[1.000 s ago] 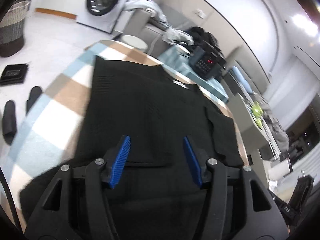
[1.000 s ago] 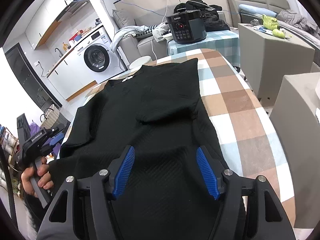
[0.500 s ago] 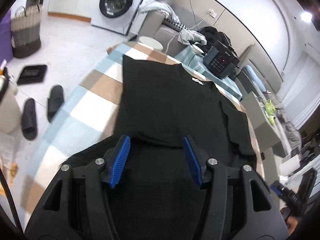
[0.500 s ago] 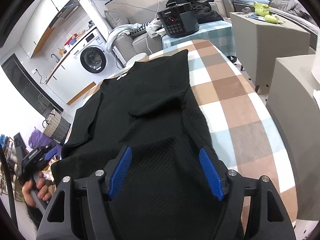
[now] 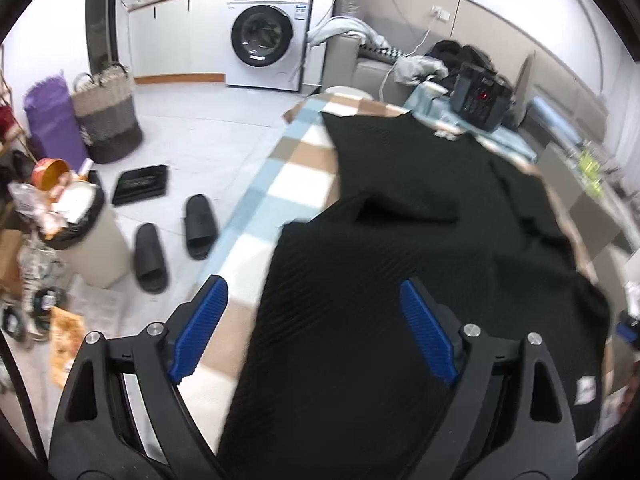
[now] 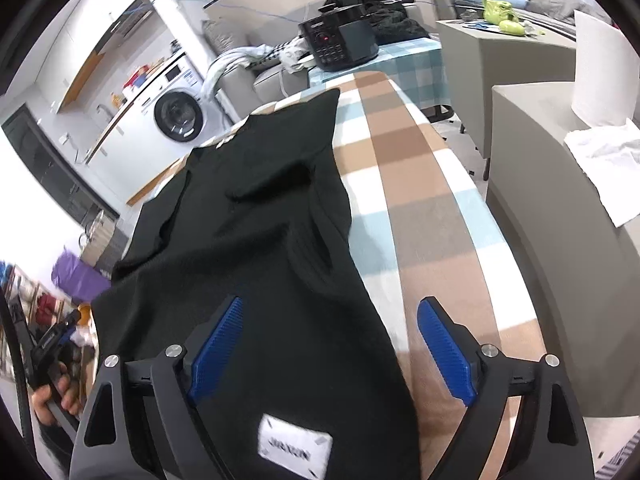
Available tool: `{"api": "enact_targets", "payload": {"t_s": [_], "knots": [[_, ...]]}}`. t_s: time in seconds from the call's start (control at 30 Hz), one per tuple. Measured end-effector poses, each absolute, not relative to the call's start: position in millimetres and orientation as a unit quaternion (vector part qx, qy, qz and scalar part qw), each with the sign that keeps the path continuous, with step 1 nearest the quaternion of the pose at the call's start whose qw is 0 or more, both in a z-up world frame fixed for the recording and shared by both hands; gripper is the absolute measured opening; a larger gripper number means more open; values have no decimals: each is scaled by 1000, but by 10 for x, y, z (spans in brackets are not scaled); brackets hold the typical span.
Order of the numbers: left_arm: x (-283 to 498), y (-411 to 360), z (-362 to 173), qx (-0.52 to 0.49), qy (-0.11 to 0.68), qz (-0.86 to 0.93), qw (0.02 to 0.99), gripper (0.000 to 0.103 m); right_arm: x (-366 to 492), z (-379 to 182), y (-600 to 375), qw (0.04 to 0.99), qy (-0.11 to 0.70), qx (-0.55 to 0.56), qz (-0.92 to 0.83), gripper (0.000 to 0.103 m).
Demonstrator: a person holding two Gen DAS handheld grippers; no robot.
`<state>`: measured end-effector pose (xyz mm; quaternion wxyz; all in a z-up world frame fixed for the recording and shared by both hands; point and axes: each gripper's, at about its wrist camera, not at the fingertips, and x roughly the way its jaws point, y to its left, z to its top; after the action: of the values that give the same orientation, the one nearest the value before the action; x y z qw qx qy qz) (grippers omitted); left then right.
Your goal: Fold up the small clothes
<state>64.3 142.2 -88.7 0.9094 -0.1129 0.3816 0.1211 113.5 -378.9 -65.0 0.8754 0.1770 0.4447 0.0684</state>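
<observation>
Folding looks to us only partly done. We see the black ribbed knit garment (image 5: 380, 288) spread along the counter with the brown, white and blue checked cloth (image 5: 296, 176), from the bottom of the frame up to the upper centre. In the right wrist view one sleeve (image 6: 272, 184) lies turned in over the body, and in the left wrist view the other side also seems turned in. We judge that the sides are folded, and the folding of the length, from hem to neck, is still to do.

The left tongs (image 5: 316, 328) are opening and stand wide; the left edge of the garment lies under them, but the blue pads do not press it. The right tongs (image 6: 348, 352) are opening too, wide above the right edge, near a white label (image 6: 294, 452), holding nothing.

Much is difficult to read: the fabric is very dark, so layers merge. The lower hem is covered by the black tong frames. The neck end is small and blurred.
</observation>
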Motion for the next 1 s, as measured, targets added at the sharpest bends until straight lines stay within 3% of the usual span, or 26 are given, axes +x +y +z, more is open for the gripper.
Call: {"api": "enact_targets", "payload": {"t_s": [0.67, 1.0], "knots": [[244, 1543, -1344, -147, 423, 98, 889, 86, 744, -861, -3812, 868, 462, 170, 72, 89], [430, 1580, -1549, -143, 451, 95, 876, 86, 829, -897, -3780, 876, 459, 137, 53, 81]]}}
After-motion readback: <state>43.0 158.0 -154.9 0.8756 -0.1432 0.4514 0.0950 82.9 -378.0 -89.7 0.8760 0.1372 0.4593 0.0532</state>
